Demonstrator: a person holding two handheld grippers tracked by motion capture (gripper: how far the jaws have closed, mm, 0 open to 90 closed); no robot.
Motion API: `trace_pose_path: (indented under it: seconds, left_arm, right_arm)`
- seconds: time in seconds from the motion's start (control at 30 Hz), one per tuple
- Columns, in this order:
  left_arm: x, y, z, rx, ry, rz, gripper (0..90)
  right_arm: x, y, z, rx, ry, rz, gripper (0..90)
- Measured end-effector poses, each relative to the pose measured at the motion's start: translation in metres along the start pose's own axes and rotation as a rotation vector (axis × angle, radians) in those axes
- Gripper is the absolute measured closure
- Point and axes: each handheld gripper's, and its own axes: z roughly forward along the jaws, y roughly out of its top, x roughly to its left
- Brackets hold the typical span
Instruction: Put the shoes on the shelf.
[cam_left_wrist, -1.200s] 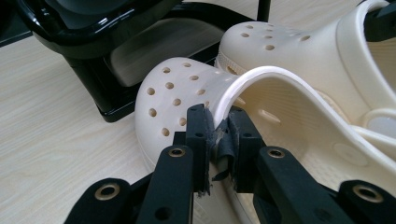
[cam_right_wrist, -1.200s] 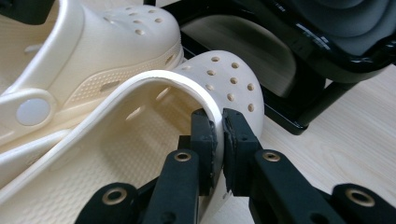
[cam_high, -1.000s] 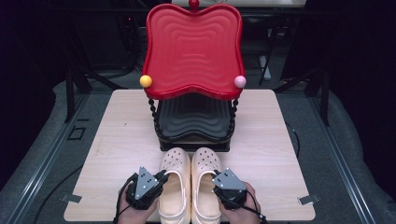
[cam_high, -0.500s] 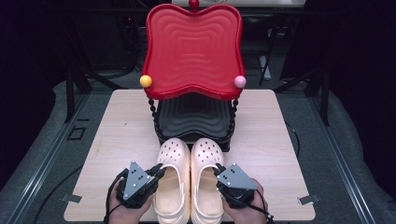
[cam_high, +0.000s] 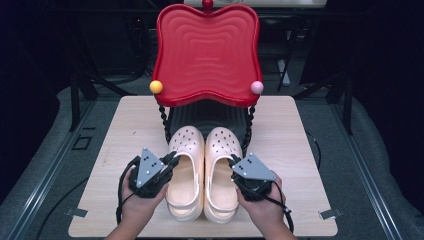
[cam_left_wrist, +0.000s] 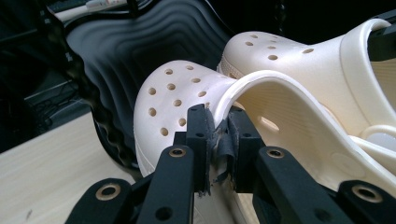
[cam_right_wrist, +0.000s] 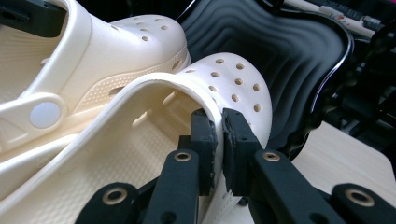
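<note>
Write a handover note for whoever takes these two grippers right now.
Left gripper: shut on the outer rim of the left clog.
Right gripper: shut on the outer rim of the right clog.
Both cream clogs sit side by side, toes pointing at the black lower tray of the two-tier stand, under the red upper tray.
Done: both clogs gripped.
Left: probably carry the pair onto the black tray, then release.

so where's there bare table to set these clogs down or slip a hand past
Bare wood lies on the table left of the left clog, out to the left edge, and likewise right of the right clog toward the right edge. The middle is crowded: both clogs side by side, toes under the red tray by the black tray.
</note>
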Motion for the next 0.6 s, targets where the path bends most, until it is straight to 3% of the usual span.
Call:
trace_pose_path:
  seconds: [0.3,0.6]
  left_arm:
    - [0.012,0.014,0.029,-0.001,0.025,-0.011,81.4]
    - [0.026,0.019,0.058,-0.02,0.046,0.007,81.5]
  right_arm:
    - [-0.018,0.012,0.027,-0.015,-0.027,0.022,83.9]
    - [-0.033,0.016,0.055,-0.03,-0.06,0.047,83.9]
